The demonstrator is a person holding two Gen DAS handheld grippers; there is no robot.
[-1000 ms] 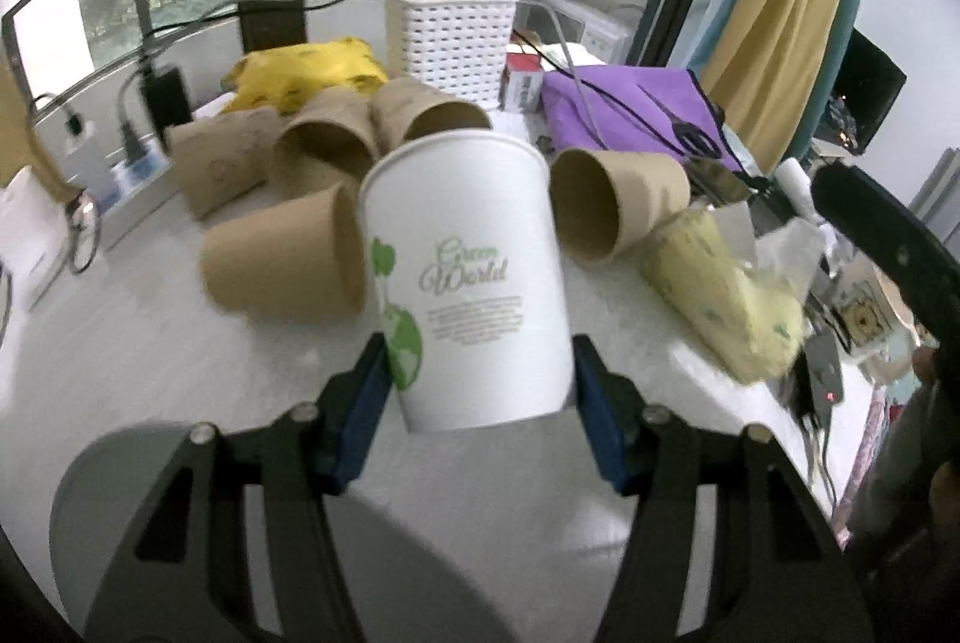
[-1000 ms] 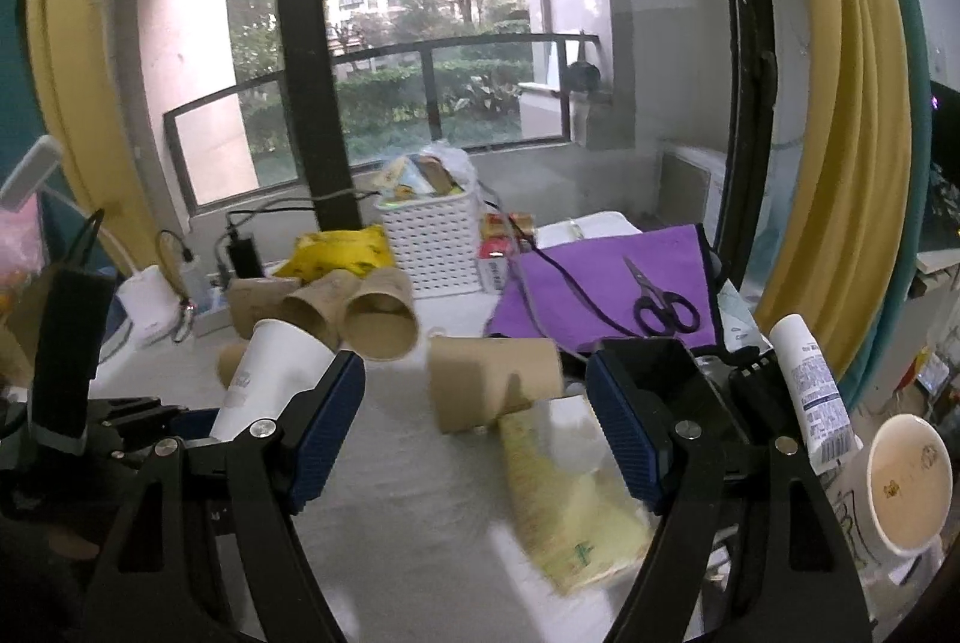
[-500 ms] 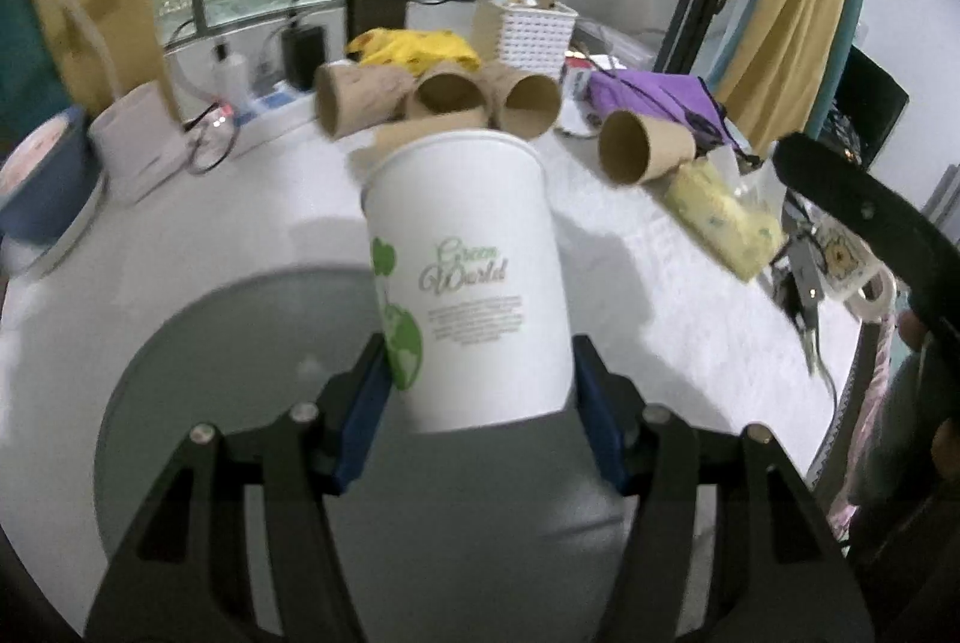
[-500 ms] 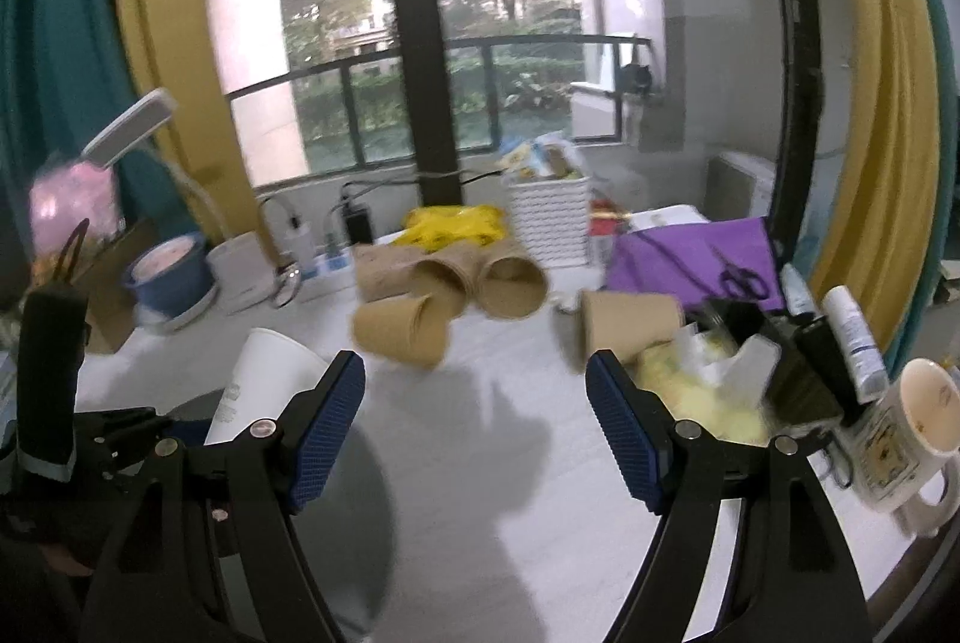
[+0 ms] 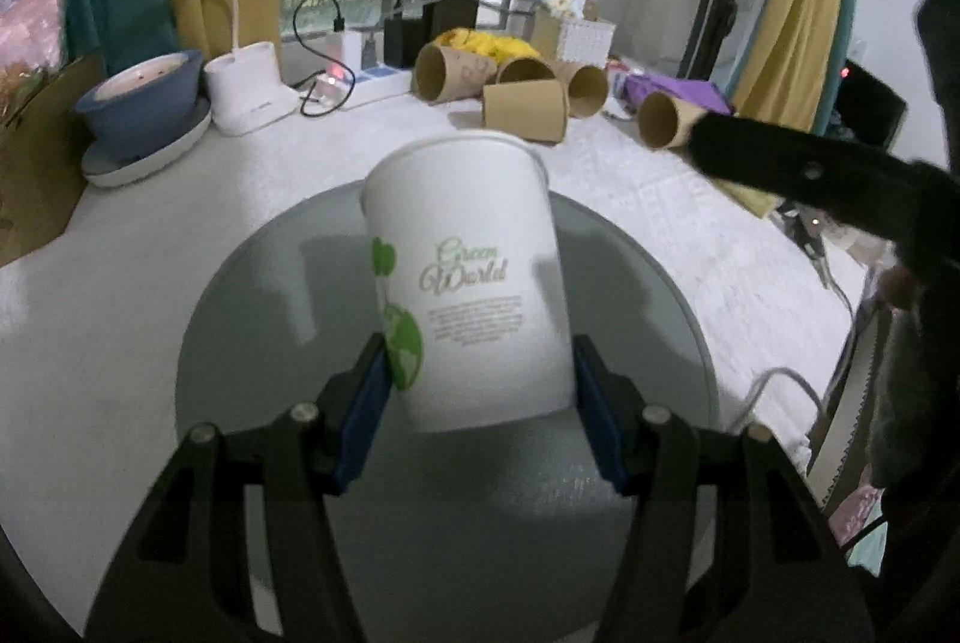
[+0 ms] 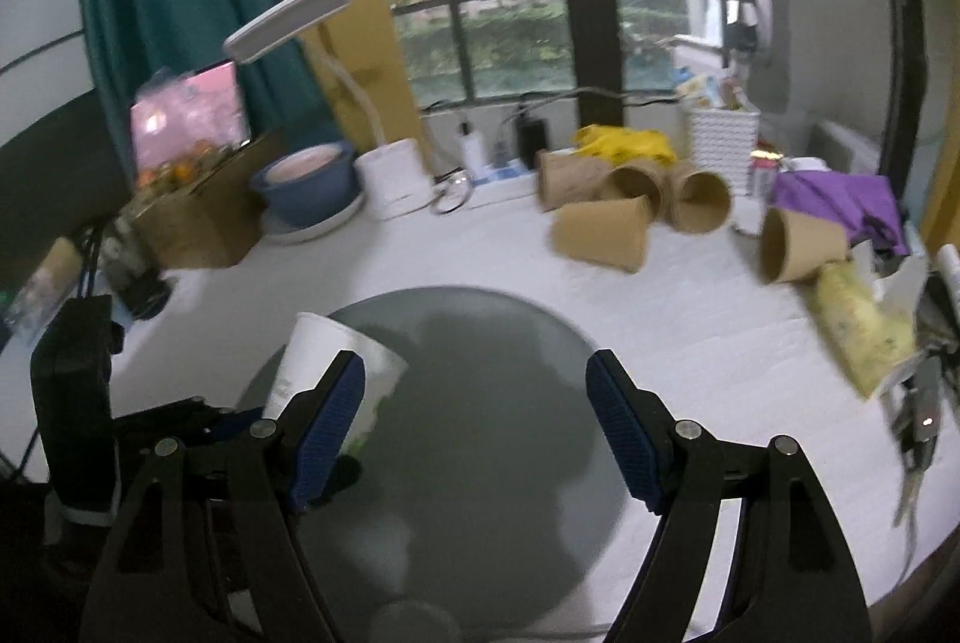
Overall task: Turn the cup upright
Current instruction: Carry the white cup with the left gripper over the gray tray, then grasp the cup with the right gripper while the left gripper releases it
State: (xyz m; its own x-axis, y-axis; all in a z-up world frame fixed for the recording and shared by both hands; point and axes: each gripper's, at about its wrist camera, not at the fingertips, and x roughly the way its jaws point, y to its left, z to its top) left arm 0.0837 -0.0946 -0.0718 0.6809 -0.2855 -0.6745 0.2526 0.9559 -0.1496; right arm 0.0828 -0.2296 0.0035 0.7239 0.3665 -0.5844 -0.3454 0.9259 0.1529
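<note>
My left gripper (image 5: pixel 480 397) is shut on a white paper cup (image 5: pixel 465 277) printed "Green World", holding it near its base above a round grey mat (image 5: pixel 648 295). The cup's mouth points up and away from the camera. In the right wrist view the same cup (image 6: pixel 327 370) leans at the mat's left edge, held by the left gripper (image 6: pixel 240 418). My right gripper (image 6: pixel 474 433) is open and empty over the grey mat (image 6: pixel 492 355).
Several brown paper cups (image 5: pixel 528 105) lie on their sides at the back of the white table (image 5: pixel 180 199). A blue bowl on a plate (image 5: pixel 141 102), a white lamp base (image 5: pixel 249 93), a white basket (image 6: pixel 723 141), purple cloth (image 6: pixel 840 199) and scissors (image 6: pixel 915 439) surround them.
Both grippers have swung left and back from the brown cups; the white cup, still held, now hangs over the grey mat. The right gripper stays open.
</note>
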